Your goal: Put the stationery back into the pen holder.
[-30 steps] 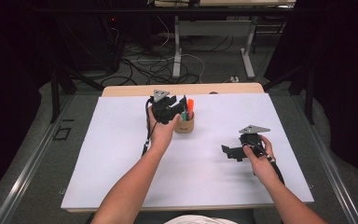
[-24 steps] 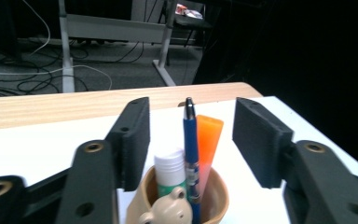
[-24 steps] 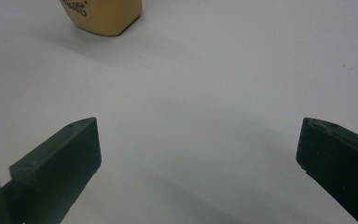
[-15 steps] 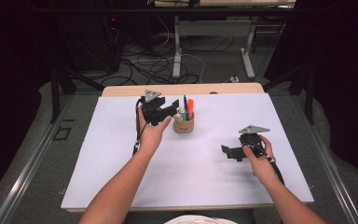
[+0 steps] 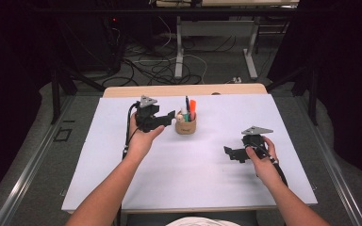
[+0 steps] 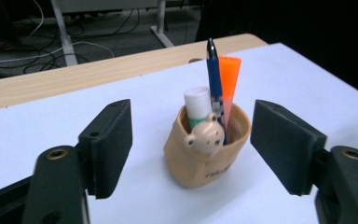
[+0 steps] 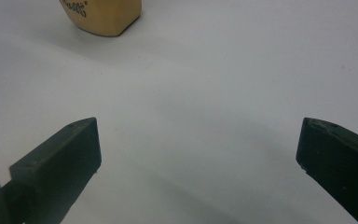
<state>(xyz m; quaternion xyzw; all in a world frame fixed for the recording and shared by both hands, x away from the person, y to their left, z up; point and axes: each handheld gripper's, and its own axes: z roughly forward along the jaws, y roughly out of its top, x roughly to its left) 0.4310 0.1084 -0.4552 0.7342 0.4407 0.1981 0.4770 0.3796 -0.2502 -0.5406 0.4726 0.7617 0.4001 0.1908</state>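
A tan cup (image 5: pixel 186 126) with a small bear face stands at the back middle of the white table top (image 5: pixel 193 183). It holds a blue pen (image 6: pixel 213 70), an orange highlighter (image 6: pixel 230 77) and a white-capped stick (image 6: pixel 198 100). My left gripper (image 5: pixel 169 118) hovers just left of the cup and points at it. Its jaws have just been opening, and in the left gripper view the gripper (image 6: pixel 191 116) is open with the cup (image 6: pixel 205 154) beyond the tips, untouched. My right gripper (image 5: pixel 229 154) rests low at the right, open wide (image 7: pixel 199 126) over bare table, with the cup's base (image 7: pixel 105 16) far ahead.
A strip of bare wood (image 5: pixel 184 89) runs along the table's far edge. Beyond it are desk legs (image 5: pixel 179 52) and loose cables (image 5: pixel 160 66) on the floor. Dark curtains close both sides.
My left gripper has drawn back to the left, away from the cup, and its jaws have spread. The right hand and gripper have not moved.
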